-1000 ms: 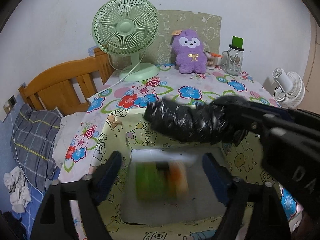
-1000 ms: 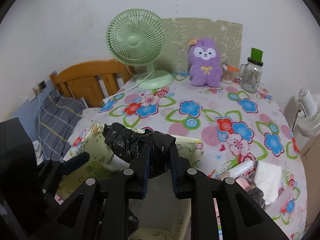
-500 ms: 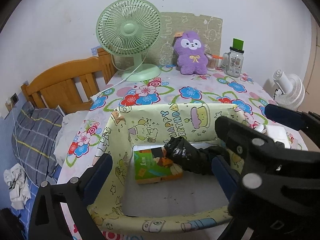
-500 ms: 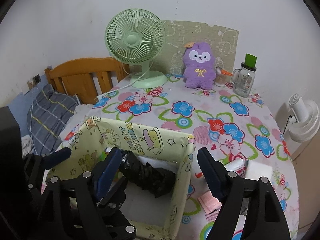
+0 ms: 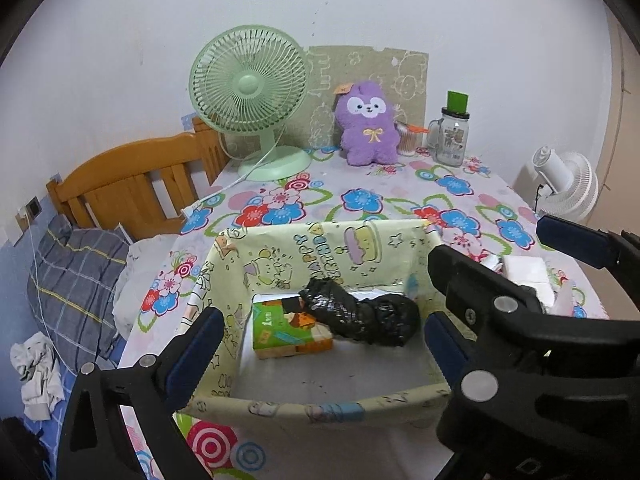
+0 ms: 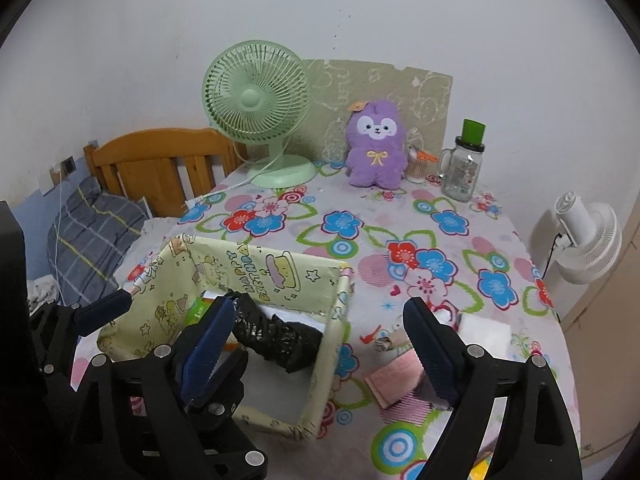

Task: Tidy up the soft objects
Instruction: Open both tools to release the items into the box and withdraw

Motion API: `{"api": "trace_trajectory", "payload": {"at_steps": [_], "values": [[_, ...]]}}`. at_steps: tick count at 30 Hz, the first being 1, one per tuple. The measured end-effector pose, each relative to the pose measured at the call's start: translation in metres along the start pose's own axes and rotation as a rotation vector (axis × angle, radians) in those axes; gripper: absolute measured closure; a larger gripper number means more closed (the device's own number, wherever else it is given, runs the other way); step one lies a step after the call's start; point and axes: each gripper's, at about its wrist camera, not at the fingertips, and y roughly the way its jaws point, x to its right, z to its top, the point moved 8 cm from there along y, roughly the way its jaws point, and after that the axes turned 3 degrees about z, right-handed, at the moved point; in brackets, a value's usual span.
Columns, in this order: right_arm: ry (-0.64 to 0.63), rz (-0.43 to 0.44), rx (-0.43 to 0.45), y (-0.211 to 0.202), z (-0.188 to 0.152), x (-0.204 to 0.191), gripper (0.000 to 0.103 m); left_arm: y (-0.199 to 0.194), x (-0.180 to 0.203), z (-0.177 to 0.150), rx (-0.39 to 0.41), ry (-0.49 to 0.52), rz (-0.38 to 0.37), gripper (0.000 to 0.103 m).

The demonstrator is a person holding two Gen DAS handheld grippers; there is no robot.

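We see even, soft indoor light, faint shadows, sharp centres, and strong fisheye bending with perhaps slight blur near dark corners.

My left wrist camera looks down and forward, close over the fabric box (image 5: 320, 248), toward the far wall. My right wrist camera sits just to its right, facing the same way. Both share the box, the green fan (image 6: 256, 96) and the purple plush toy (image 6: 376, 144).

The yellow cartoon-print storage box (image 5: 320, 248) bore "HAPPY BIRTHDAY" on its far inner wall, at twelve o'clock. Other print stayed unreadable.
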Motion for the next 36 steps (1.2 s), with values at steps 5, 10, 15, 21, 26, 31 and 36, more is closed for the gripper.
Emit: {"api": "trace_trajectory", "payload": {"at_steps": [5, 10, 15, 21, 26, 31, 36], "values": [[0.007, -0.008, 0.018, -0.015, -0.004, 0.008, 0.012, -0.014, 0.012, 0.0, 0.021, 0.012, -0.005, 0.002], [0.001, -0.027, 0.031, -0.028, -0.009, 0.017, 0.009, -0.024, 0.022, 0.0, 0.038, 0.023, -0.012, 0.002], [0.002, -0.041, 0.045, -0.039, -0.015, 0.024, 0.008, -0.033, 0.032, -0.001, 0.047, 0.026, -0.014, 0.002], [0.01, -0.054, 0.05, -0.05, -0.021, 0.037, 0.008, -0.04, 0.048, -0.004, 0.052, 0.034, -0.03, 0.002], [0.017, -0.072, 0.063, -0.059, -0.027, 0.049, 0.008, -0.045, 0.063, -0.008, 0.054, 0.041, -0.056, 0.002], [0.038, -0.078, 0.072, -0.066, -0.033, 0.062, 0.008, -0.05, 0.078, -0.009, 0.064, 0.054, -0.071, 0.002], [0.044, -0.097, 0.084, -0.073, -0.041, 0.075, 0.008, -0.052, 0.094, -0.013, 0.071, 0.068, -0.097, 0.002]]}}
